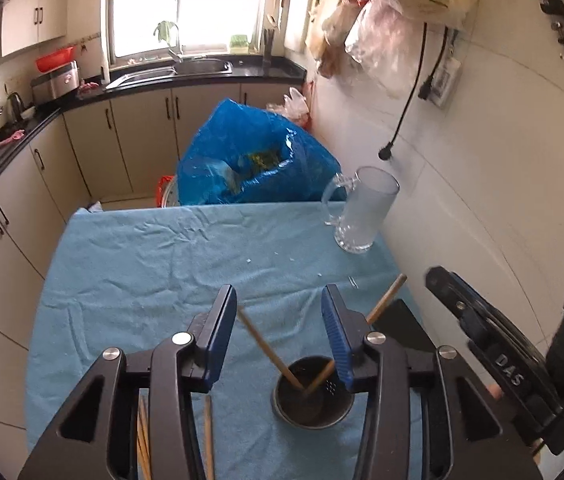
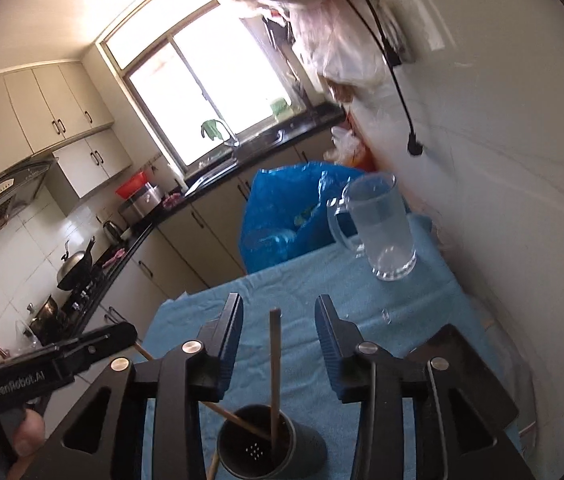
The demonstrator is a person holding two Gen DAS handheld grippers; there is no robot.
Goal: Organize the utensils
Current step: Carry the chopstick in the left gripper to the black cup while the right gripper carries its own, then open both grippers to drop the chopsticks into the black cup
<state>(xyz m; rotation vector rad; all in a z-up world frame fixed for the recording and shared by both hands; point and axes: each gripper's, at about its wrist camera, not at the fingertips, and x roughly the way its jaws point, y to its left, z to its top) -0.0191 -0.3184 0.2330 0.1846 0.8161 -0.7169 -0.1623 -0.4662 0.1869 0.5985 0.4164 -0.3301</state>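
— Chopsticks lie loose under my left gripper, near edge of the blue cloth; its jaws gape, empty.

— And the right gripper?

— Wide too, over the holder, two sticks inside. I judge a clumsy dip could topple it.

Wooden chopsticks, dark metal holder, wrinkled blue cloth, frosted glass mug, crinkly plastic bag.

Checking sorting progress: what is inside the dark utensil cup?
Two chopsticks lean crossed inside the cup, above a perforated bottom. Their lower tips are too dark to make out.
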